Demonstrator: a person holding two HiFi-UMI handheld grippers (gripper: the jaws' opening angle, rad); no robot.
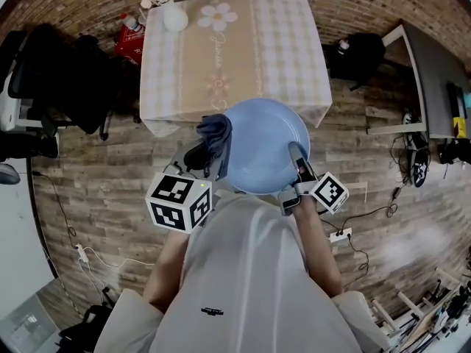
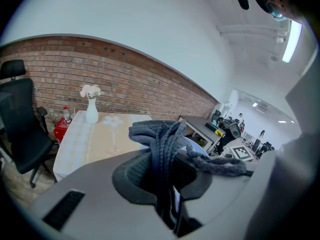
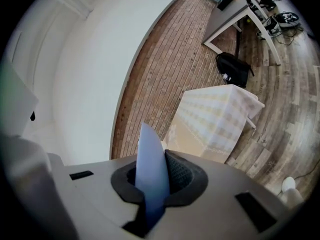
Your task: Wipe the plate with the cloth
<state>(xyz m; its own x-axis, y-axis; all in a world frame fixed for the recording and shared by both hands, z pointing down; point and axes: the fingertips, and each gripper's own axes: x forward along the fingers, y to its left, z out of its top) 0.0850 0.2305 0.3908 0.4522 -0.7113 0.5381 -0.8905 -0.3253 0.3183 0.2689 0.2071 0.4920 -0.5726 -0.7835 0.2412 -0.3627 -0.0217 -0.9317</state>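
Right below me was my white shirt, and just past it were my two tongs. My left tongs were squeezed tight on the gray cloth, which bunched up out of them. My right tongs were pinched on the near edge of the blue plate. That plate was up in the air over the wood floor, in front of the counter, not on it. The cloth lay at the plate's left edge and looked to be touching it.

To wipe well, I thought I should press the cloth flat on the plate and rub in slow rounds from the edge to the middle. Only the plate's edge was held, so pushing too hard could twist it out of my right tongs. Soft, even rubs seemed best.
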